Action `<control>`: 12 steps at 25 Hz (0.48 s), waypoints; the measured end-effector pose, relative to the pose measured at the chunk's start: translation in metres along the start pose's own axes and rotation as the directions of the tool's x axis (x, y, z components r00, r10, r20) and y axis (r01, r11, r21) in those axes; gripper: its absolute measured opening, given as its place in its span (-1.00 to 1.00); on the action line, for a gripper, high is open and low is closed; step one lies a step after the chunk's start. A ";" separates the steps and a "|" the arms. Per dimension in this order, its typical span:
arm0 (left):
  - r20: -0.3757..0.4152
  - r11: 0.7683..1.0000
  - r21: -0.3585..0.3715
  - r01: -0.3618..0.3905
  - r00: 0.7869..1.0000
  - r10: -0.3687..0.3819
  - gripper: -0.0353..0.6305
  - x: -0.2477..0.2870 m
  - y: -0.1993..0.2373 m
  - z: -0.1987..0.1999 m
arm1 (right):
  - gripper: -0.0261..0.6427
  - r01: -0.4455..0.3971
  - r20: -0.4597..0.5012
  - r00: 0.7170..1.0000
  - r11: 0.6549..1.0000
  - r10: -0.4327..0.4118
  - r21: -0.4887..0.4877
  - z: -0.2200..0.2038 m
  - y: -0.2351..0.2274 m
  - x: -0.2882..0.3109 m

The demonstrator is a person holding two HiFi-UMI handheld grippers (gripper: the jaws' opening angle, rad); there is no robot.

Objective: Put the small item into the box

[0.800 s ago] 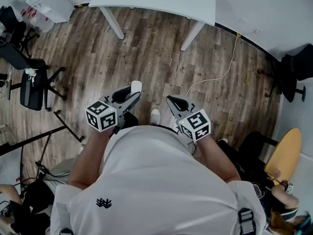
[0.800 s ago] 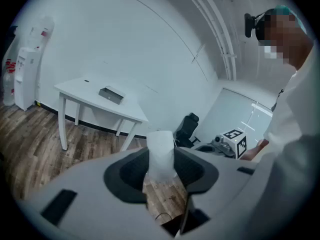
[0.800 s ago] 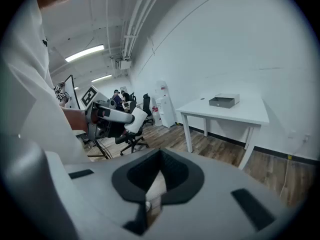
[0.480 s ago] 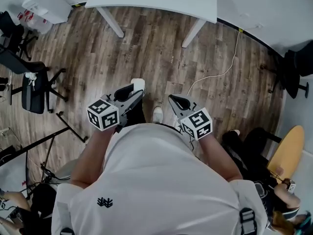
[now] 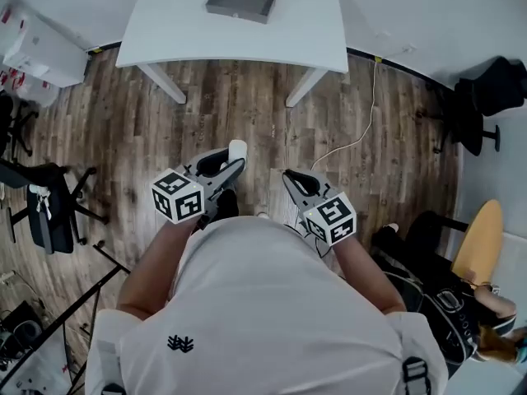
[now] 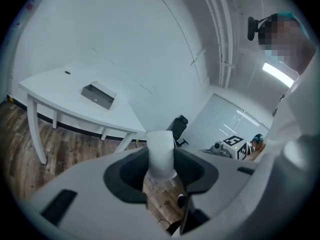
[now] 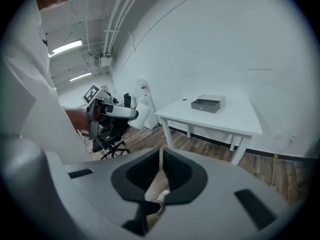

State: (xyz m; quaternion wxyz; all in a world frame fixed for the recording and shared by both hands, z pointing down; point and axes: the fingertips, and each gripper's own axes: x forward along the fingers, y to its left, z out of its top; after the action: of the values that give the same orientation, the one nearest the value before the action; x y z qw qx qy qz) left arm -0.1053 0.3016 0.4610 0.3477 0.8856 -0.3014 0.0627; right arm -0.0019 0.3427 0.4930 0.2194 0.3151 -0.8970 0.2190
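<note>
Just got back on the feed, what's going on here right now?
A person stands on the wooden floor, some way short of the white table, with tongs in each hand. The left tongs are clamped on a small white item, held out in front. The right tongs are closed with nothing between them. The grey box sits on the table ahead, and the item is not in it yet.

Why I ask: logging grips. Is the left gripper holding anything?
Shut on the white item; the left gripper jaws clamp its sides.
</note>
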 end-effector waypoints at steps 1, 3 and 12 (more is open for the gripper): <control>-0.003 1.000 0.009 0.017 1.000 -0.017 -0.40 0.004 0.006 0.011 | -0.89 0.016 0.007 1.000 1.000 -0.016 0.002 0.009 -0.007 0.008; -0.009 0.999 0.028 0.045 0.999 -0.044 -0.40 0.009 0.020 0.032 | -0.89 0.038 0.020 0.999 0.999 -0.038 0.000 0.031 -0.017 0.026; -0.032 0.998 0.049 0.034 0.999 -0.033 -0.40 0.002 0.095 0.077 | -0.90 0.042 0.013 0.999 0.999 -0.042 -0.012 0.087 -0.024 0.084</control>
State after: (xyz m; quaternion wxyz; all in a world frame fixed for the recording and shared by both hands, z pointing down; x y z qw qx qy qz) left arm -0.1667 0.1956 0.4590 0.3315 0.8977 -0.2795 0.0779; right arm -0.0676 0.2403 0.4731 0.2203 0.3338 -0.8929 0.2069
